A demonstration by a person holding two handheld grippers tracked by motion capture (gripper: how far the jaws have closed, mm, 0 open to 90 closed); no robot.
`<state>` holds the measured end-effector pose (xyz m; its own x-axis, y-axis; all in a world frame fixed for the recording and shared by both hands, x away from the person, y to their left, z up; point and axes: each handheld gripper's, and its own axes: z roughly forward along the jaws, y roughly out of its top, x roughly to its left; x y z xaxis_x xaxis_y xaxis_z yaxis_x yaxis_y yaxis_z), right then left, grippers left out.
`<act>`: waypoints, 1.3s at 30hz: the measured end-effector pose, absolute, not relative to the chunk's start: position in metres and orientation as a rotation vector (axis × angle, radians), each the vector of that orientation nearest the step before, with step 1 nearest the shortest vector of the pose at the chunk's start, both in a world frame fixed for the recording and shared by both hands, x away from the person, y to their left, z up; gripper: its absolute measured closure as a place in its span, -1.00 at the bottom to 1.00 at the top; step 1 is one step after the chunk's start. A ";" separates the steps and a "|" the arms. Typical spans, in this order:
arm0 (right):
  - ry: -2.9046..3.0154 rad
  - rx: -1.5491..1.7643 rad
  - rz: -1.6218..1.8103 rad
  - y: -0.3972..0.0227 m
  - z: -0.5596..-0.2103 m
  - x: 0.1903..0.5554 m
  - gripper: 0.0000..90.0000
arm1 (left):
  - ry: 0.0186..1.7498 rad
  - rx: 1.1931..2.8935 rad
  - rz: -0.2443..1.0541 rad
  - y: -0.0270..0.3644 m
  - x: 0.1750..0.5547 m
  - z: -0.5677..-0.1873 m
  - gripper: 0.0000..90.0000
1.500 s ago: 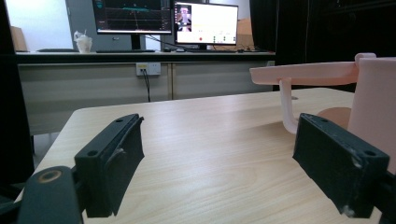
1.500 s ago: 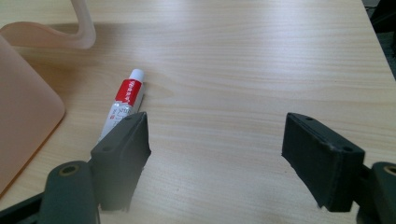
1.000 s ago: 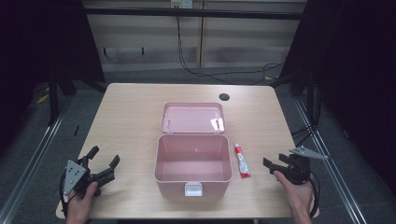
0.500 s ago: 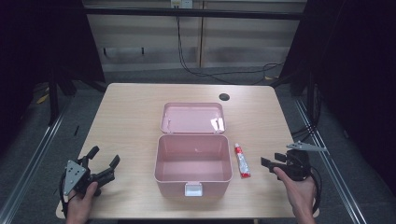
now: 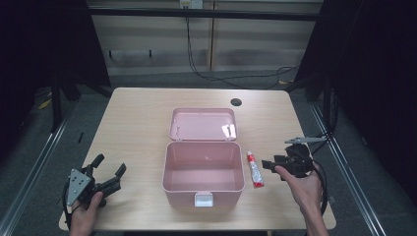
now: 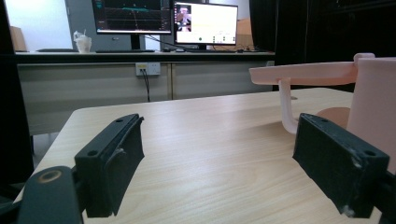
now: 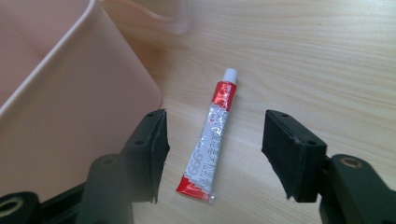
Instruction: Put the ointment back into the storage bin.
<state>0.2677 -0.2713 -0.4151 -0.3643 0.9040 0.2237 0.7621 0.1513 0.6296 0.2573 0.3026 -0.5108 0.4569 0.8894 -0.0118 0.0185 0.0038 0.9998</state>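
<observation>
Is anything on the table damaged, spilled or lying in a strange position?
Nothing stands out. The open pink plastic box is empty and looks intact; the small red-and-silver tube lies flat beside it with its white cap on, no spill visible.

tabletop [image 5: 142, 123]: light wood, with a small dark hole near its far edge
pink box [image 5: 203, 169]: open, sits in the middle
tube [image 5: 254, 169]: red and white, lies flat just right of the pink box

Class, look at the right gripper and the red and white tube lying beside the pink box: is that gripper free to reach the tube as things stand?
Probably yes. The right gripper, jaws just closing but apart, is aimed at the tube, which lies flat on bare table with nothing between. The pink box stands close alongside, apart from it.
</observation>
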 end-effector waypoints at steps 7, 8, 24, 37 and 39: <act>2.314 1.678 0.921 -0.259 -0.420 0.282 -0.06 | 0.865 1.408 0.837 0.303 0.257 -0.511 -0.65; 2.328 1.691 0.912 -0.257 -0.423 0.286 -0.01 | 0.867 1.403 0.836 0.303 0.257 -0.511 -0.65; 2.462 1.742 0.732 -0.244 -0.440 0.314 0.21 | 0.866 1.407 0.838 0.303 0.257 -0.511 -0.65; 2.490 1.767 0.653 -0.242 -0.453 0.326 0.27 | 0.869 1.403 0.838 0.302 0.257 -0.511 -0.65; 2.490 1.766 0.644 -0.242 -0.455 0.327 0.28 | 0.869 1.403 0.838 0.302 0.257 -0.511 -0.65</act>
<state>0.3268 -0.2420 -0.4547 -0.3592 0.9078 0.2164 0.8989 0.2742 0.3418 0.2573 0.3024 -0.5108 0.4571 0.8893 -0.0133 0.0191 0.0051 0.9998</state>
